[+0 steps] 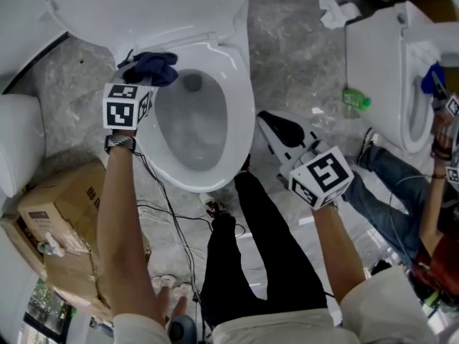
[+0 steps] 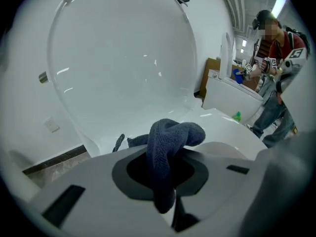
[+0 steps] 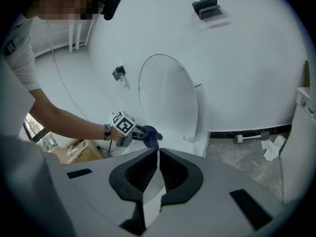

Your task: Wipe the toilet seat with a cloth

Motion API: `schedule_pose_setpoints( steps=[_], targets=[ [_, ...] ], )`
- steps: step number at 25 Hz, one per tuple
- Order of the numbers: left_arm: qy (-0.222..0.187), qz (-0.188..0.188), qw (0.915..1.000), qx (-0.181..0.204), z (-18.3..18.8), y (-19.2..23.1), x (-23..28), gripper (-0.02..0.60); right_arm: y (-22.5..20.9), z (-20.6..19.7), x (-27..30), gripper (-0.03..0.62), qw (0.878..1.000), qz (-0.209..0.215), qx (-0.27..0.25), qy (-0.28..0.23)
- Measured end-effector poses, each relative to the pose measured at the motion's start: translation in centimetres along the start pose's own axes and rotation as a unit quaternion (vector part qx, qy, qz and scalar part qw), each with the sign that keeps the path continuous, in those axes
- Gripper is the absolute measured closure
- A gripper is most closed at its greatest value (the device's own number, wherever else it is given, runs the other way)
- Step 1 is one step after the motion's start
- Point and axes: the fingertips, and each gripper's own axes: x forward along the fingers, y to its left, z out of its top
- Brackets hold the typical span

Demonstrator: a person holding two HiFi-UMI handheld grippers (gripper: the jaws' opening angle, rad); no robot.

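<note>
We see a glossy white oval seat (image 1: 242, 113) above a grey, marble-like floor (image 1: 301, 56); a brown cardboard box (image 1: 64, 213) stands at the left; the dark blue, soft-woven cloth (image 2: 170, 139) is bunched at the seat's back left rim, pinched in our left gripper (image 2: 163, 181); our right gripper (image 3: 157, 154) is closed on nothing, well apart.

The cloth (image 1: 152, 68) is dark blue, the toilet seat (image 1: 242, 117) white, the floor (image 1: 294, 56) mottled grey, the cardboard box (image 1: 63, 213) brown.
</note>
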Motion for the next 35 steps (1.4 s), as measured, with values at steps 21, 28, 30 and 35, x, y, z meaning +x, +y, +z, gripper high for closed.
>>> schedule_pose_setpoints(
  steps=[21,28,30,35],
  targets=[
    [-0.220,-0.032,0.9682,-0.116,11.5,-6.1,-14.3,0.540,1.7,9.6,-8.3,0.557,0.995,-0.076,-0.016,-0.066],
    [-0.238,-0.035,0.9684,-0.067,14.1,-9.5,-23.3,0.540,6.3,14.0,-11.6,0.557,0.992,-0.084,-0.041,-0.087],
    [-0.250,-0.031,0.9666,-0.049,15.2,-10.1,-25.9,0.540,7.7,15.7,-12.5,0.557,0.990,-0.087,-0.050,-0.100],
    [-0.291,-0.021,0.9559,-0.031,17.9,-10.7,-32.9,0.540,11.9,20.4,-15.0,0.559,0.984,-0.083,-0.091,-0.129]
  ],
)
